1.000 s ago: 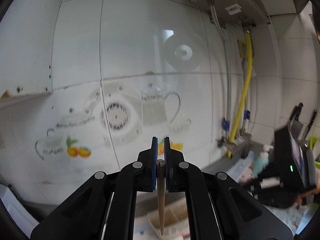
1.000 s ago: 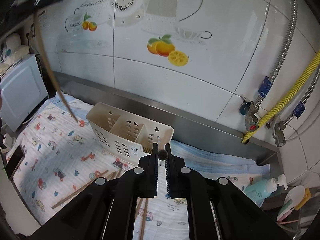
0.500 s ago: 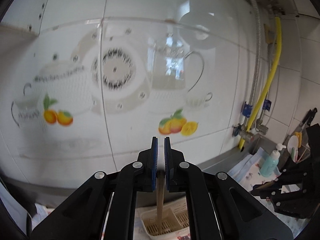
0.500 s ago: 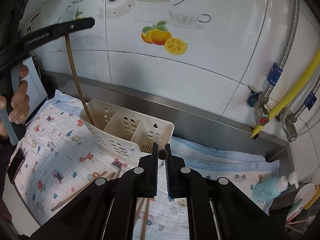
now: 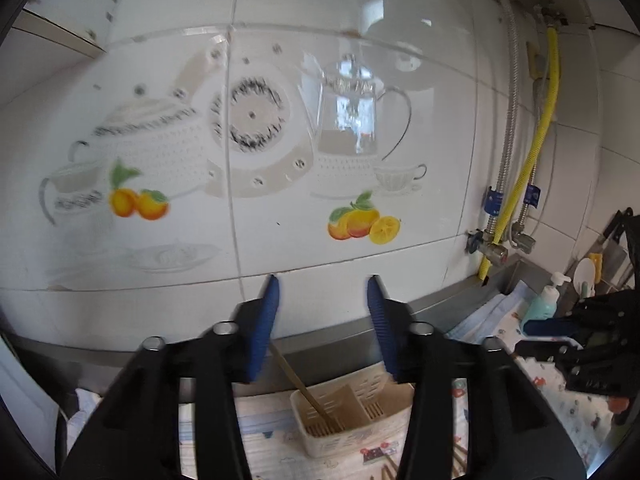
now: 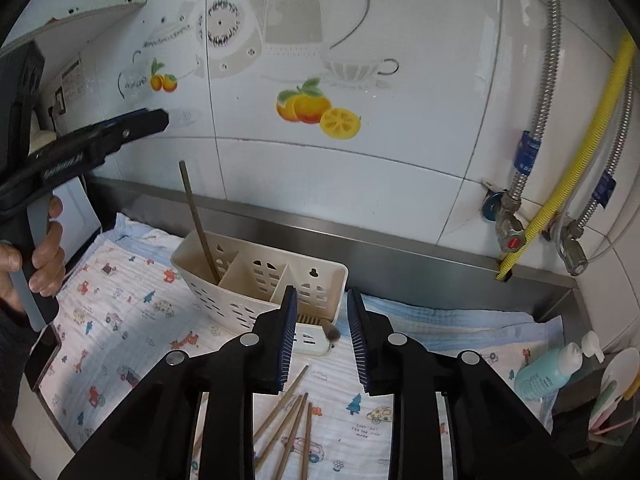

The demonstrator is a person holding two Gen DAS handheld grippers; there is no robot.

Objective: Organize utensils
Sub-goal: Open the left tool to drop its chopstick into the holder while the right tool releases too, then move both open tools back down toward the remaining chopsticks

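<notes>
A cream slotted utensil holder [image 6: 260,280] with three compartments stands on a printed cloth by the tiled wall; it also shows in the left wrist view [image 5: 352,412]. One brown chopstick [image 6: 198,220] leans in its left compartment, also seen in the left wrist view [image 5: 304,388]. My left gripper [image 5: 322,320] is open and empty above the holder. My right gripper [image 6: 322,340] is open, and the dark round end of a chopstick [image 6: 331,333] shows between its jaws, touching neither. Several loose chopsticks [image 6: 292,424] lie on the cloth below it.
A steel ledge [image 6: 400,248] runs along the wall behind the holder. Valves and a yellow hose [image 6: 560,184] are at the right. A teal bottle [image 6: 548,372] and spoons [image 6: 616,384] stand at the far right. A white appliance [image 6: 76,216] sits at the left.
My left gripper opened and let the chopstick go; it now leans in the holder's left compartment. My right gripper also opened around the chopstick it held.
</notes>
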